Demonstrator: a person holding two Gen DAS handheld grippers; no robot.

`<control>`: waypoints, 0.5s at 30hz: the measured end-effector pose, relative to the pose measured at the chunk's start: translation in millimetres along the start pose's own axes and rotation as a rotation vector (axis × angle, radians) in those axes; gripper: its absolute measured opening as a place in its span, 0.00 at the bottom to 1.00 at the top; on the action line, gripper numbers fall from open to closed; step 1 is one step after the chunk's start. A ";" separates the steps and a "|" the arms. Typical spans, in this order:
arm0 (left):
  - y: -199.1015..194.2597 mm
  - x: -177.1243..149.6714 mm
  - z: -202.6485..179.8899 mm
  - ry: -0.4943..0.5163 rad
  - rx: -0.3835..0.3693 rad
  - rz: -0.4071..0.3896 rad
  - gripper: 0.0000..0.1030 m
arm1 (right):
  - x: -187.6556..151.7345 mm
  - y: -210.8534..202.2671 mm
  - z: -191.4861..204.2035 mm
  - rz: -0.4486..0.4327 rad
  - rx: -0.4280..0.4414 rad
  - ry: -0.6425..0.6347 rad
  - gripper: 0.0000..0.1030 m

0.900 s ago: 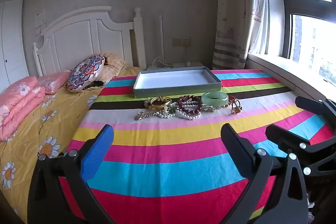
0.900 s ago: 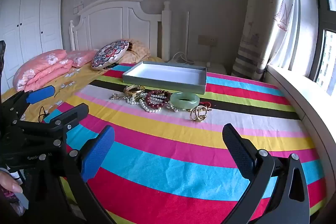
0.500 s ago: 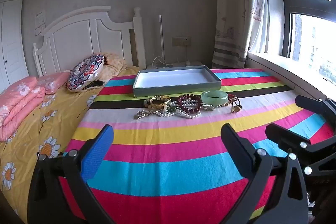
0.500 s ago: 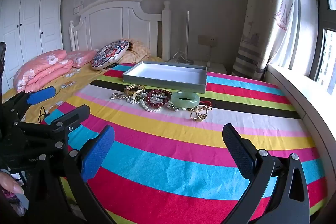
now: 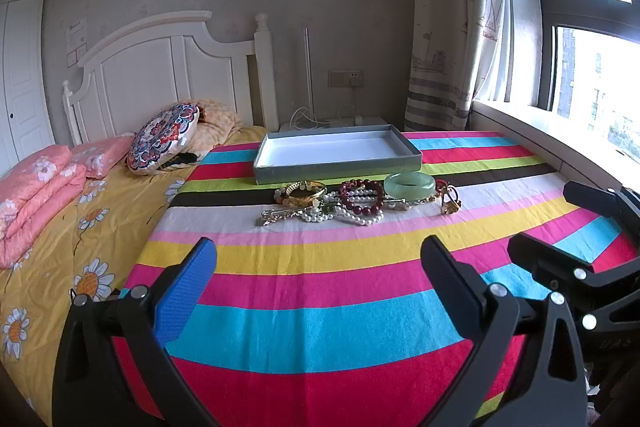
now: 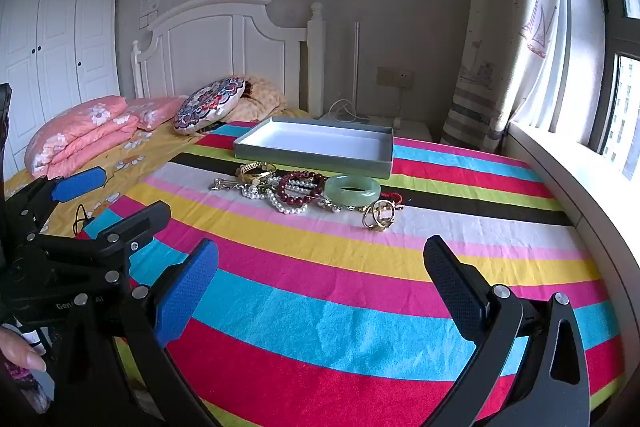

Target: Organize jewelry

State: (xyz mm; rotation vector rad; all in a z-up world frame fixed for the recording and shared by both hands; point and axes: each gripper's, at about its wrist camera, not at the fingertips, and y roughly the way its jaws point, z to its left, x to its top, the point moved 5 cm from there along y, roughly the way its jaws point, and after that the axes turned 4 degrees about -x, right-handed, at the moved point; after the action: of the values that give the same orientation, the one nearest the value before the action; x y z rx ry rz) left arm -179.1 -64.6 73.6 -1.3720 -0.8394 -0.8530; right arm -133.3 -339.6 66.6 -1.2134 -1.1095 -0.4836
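A tangle of jewelry [image 5: 352,201] is lying on a striped cloth [image 5: 320,267] covering the bed: a pale green bangle [image 5: 409,183], dark red beads [image 5: 362,197], white pearls [image 5: 320,215], a gold bracelet [image 5: 306,191] and gold rings [image 6: 379,215], all sitting just in front of a shallow grey tray [image 5: 336,155] with a white inside. The left tool [image 5: 320,267] and right tool [image 6: 320,267] are both hovering wide open over the near stripes, gripping nothing and well apart from the jewelry. The left view is showing the right tool's black fingers at its right edge, while the right view is showing the left tool, a fingertip [image 6: 28,357] at the lower left, and a white wardrobe [image 6: 56,39].
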 end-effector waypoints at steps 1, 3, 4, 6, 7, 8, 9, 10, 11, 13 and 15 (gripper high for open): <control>0.0 0.0 0.0 0.000 0.000 0.000 0.98 | 0.0 0.2 0.2 0.001 0.001 -0.001 0.96; 0.0 -0.2 -0.2 -0.001 0.000 0.000 0.98 | -0.1 0.0 0.3 0.000 0.000 0.000 0.96; -0.1 -0.2 -0.2 0.000 0.000 0.000 0.98 | -0.1 0.1 0.6 0.000 0.000 0.000 0.96; -0.1 0.0 -0.1 0.000 0.000 -0.001 0.98 | -0.3 0.1 0.5 0.000 0.000 0.000 0.96; 0.0 0.1 0.0 -0.001 0.000 -0.001 0.98 | -0.3 0.1 0.5 0.000 0.000 0.001 0.96; 0.1 0.1 -0.1 -0.001 0.000 0.000 0.98 | -0.3 0.1 0.7 0.000 0.001 0.001 0.96; 0.0 0.1 0.0 -0.001 0.000 0.000 0.98 | -0.3 0.1 1.0 0.000 0.000 0.000 0.96; 0.3 -0.7 -0.5 -0.001 0.000 -0.001 0.98 | -0.3 0.2 1.2 -0.001 0.000 0.000 0.96; 0.0 0.1 0.1 -0.001 0.000 -0.001 0.98 | -0.3 0.5 1.2 0.000 0.000 -0.001 0.96; 0.0 0.0 0.2 0.000 -0.001 0.000 0.98 | -0.5 1.0 1.2 0.001 0.000 0.000 0.96; -0.2 -0.2 0.3 0.000 -0.001 0.000 0.98 | -0.6 1.1 1.3 0.000 0.001 0.001 0.96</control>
State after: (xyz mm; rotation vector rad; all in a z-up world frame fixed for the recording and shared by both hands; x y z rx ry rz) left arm -179.3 -64.4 73.5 -1.3726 -0.8393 -0.8538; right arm -133.2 -338.1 65.5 -1.2120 -1.1081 -0.4832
